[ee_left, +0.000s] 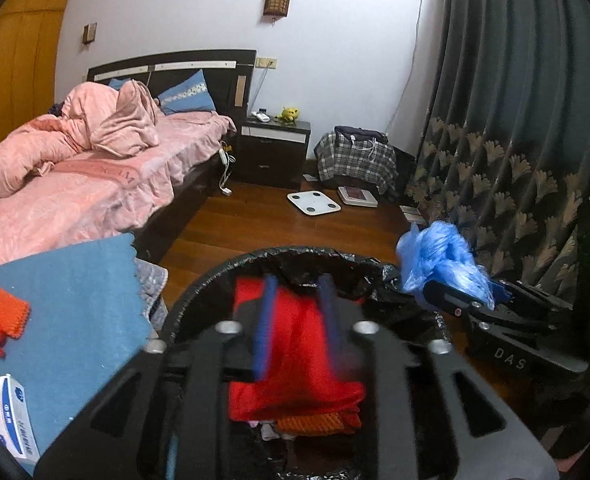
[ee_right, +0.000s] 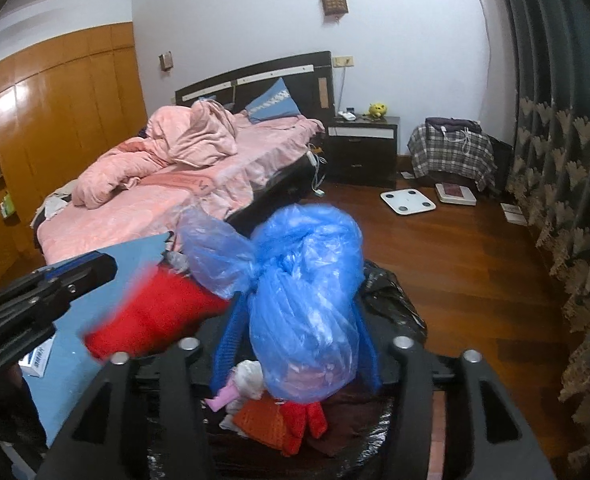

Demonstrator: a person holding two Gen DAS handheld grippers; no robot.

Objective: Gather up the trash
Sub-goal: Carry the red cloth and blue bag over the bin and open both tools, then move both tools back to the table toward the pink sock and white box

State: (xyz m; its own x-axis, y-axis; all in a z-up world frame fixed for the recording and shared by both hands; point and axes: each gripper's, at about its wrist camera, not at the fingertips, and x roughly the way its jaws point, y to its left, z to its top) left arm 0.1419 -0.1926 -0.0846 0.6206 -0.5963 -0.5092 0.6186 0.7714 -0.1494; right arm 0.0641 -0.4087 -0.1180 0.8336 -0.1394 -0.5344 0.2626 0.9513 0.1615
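A bin lined with a black bag (ee_left: 199, 284) (ee_right: 387, 292) stands right below both grippers. My left gripper (ee_left: 299, 280) (ee_right: 95, 268) hangs over it with its blue pads apart; a blurred red piece (ee_left: 299, 352) (ee_right: 155, 312) shows beneath them, loose, over the bin's mouth. My right gripper (ee_right: 297, 304) (ee_left: 455, 296) has a knotted blue plastic bag (ee_right: 303, 280) (ee_left: 439, 256) between its fingers; the left pad stands apart from it. Orange and red net scraps (ee_right: 271, 420) lie in the bin. Another orange net piece (ee_left: 3, 316) lies on a blue cloth (ee_left: 75, 300).
A small white box (ee_left: 11, 412) lies on the blue cloth at the left. A bed with pink bedding (ee_right: 155, 184) fills the left, with a dark nightstand (ee_right: 363, 152) behind it. A white scale (ee_right: 407, 202) lies on the wooden floor. Dark curtains (ee_right: 567, 160) hang on the right.
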